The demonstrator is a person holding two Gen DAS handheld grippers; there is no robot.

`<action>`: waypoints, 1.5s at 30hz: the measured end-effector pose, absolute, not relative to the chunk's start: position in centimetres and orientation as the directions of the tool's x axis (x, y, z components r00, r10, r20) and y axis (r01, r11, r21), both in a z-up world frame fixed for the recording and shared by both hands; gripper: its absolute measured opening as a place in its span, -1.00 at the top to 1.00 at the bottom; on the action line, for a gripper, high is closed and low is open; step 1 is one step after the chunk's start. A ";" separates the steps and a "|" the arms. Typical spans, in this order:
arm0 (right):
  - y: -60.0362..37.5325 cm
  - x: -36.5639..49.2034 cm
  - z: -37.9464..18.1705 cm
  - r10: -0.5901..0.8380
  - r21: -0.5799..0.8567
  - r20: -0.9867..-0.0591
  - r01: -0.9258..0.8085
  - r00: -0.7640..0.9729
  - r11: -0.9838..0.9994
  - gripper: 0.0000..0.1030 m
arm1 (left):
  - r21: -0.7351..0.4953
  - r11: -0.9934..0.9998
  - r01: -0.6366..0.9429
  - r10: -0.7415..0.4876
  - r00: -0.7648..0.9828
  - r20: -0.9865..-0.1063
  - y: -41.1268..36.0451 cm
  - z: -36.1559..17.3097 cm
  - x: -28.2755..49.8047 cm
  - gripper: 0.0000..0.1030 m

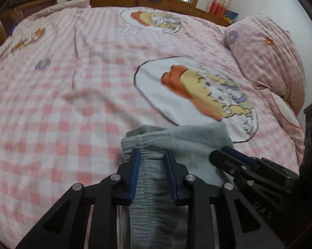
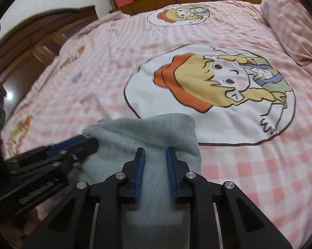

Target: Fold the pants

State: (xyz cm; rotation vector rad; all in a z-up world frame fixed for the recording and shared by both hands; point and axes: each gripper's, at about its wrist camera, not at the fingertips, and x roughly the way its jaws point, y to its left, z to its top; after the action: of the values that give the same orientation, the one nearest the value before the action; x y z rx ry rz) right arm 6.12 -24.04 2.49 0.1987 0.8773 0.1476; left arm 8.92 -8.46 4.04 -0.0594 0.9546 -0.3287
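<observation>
Grey pants lie bunched at the near edge of the bed, elastic waistband toward the left. My left gripper has its blue-padded fingers around the gathered waistband, cloth filling the gap. My right gripper holds the smooth grey cloth of the pants between its pads in the same way. Each gripper shows in the other's view: the right one at the left view's right side, the left one at the right view's left side, both touching the pants.
A pink checked bedspread with cartoon girl prints covers the bed. A pink pillow lies at the right. A wooden headboard shelf with dark clothing runs along the far side. A wooden cabinet stands at the left.
</observation>
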 end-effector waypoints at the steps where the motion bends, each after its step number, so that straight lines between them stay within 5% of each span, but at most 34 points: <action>1: -23.9 5.9 2.4 0.198 0.219 -0.738 -0.049 0.645 0.974 0.56 | -0.194 0.948 0.252 -0.304 0.539 -0.785 -8.4 3.9 8.8 0.48; 5: -24.1 5.3 3.0 0.198 0.221 -0.738 -0.046 0.645 0.974 0.56 | -0.132 0.949 0.285 -0.276 0.553 -0.786 -9.1 4.5 7.9 0.47; 11: -26.0 3.2 4.3 0.264 0.332 -0.730 -0.012 0.631 0.943 0.42 | -0.217 0.949 0.230 -0.309 0.530 -0.790 -6.7 6.0 5.7 -0.08; 16: -27.4 0.5 4.0 0.293 0.394 -0.728 0.029 0.620 0.919 0.05 | -0.320 0.929 0.184 -0.369 0.471 -0.801 -4.6 5.5 4.7 -0.09; 35: -29.2 -0.5 -0.2 0.396 0.540 -0.685 0.062 0.612 0.839 -0.02 | -0.393 0.908 0.145 -0.417 0.387 -0.822 -5.1 1.9 4.7 -0.38; 45: -28.7 0.2 -0.4 0.434 0.579 -0.640 0.026 0.634 0.815 0.20 | -0.378 0.907 0.184 -0.421 0.401 -0.814 -7.3 2.4 4.3 -0.07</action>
State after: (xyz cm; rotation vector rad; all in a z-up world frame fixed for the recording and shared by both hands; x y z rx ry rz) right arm 0.24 -28.72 -0.37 0.5875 0.8631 0.2495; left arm 4.28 -7.35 2.40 -0.2435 1.0952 -0.3868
